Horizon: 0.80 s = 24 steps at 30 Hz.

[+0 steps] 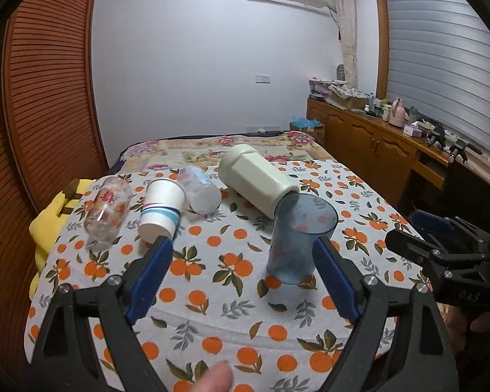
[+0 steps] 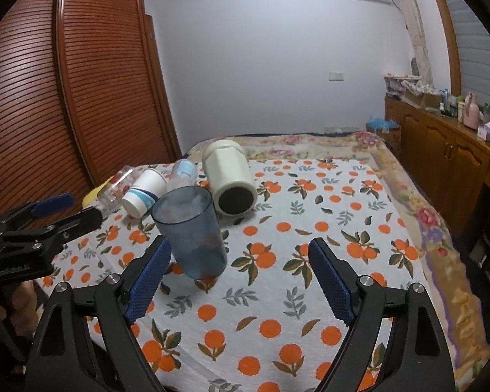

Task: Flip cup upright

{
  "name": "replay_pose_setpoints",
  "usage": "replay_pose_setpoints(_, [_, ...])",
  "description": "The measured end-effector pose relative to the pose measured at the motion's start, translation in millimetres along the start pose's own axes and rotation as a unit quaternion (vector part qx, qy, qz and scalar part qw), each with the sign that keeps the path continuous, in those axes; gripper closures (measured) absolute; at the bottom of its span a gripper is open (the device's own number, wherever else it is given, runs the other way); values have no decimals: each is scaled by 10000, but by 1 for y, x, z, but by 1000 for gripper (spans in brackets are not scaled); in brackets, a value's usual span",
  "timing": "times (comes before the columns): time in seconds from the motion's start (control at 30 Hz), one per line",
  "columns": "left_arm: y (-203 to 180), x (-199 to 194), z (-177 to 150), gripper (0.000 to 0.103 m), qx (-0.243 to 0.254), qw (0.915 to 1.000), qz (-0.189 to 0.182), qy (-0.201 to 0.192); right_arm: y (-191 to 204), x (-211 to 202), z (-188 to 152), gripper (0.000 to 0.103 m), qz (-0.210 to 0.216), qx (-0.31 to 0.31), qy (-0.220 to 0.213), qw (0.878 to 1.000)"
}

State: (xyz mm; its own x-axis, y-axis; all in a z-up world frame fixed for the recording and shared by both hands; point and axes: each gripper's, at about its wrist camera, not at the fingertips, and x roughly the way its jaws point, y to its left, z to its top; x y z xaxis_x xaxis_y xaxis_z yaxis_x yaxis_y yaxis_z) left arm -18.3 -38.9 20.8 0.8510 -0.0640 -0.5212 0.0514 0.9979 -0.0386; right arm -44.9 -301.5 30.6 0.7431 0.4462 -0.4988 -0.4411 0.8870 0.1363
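A translucent blue plastic cup (image 1: pixel 297 238) stands upright, mouth up, on the orange-print cloth (image 1: pixel 232 294); it also shows in the right wrist view (image 2: pixel 192 232). My left gripper (image 1: pixel 241 261) is open and empty, the cup just inside its right finger. My right gripper (image 2: pixel 235 261) is open and empty, the cup next to its left finger. Each gripper shows in the other's view: the right (image 1: pixel 441 248) and the left (image 2: pixel 45 225). A cream cup (image 1: pixel 258 181) lies on its side behind the blue one. A white paper cup (image 1: pixel 161 209) lies on its side too.
A clear flowered glass (image 1: pixel 106 212) and a clear tumbler (image 1: pixel 201 189) lie on their sides at the far left of the cloth. A yellow cloth (image 1: pixel 49 222) hangs off the left edge. A wooden sideboard (image 1: pixel 375 143) with clutter runs along the right. A louvred wardrobe (image 1: pixel 42 98) stands left.
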Motion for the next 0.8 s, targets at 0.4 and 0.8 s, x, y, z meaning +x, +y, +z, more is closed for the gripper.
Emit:
replay_pose_setpoints(0.4, [1, -8, -8, 15, 50, 9998, 208, -8, 0, -2, -5, 15, -156, 37, -64, 9999])
replay_pose_setpoints(0.8, [5, -12, -8, 15, -13, 9997, 244, -53, 1, -5, -5, 15, -260, 28, -131, 9996])
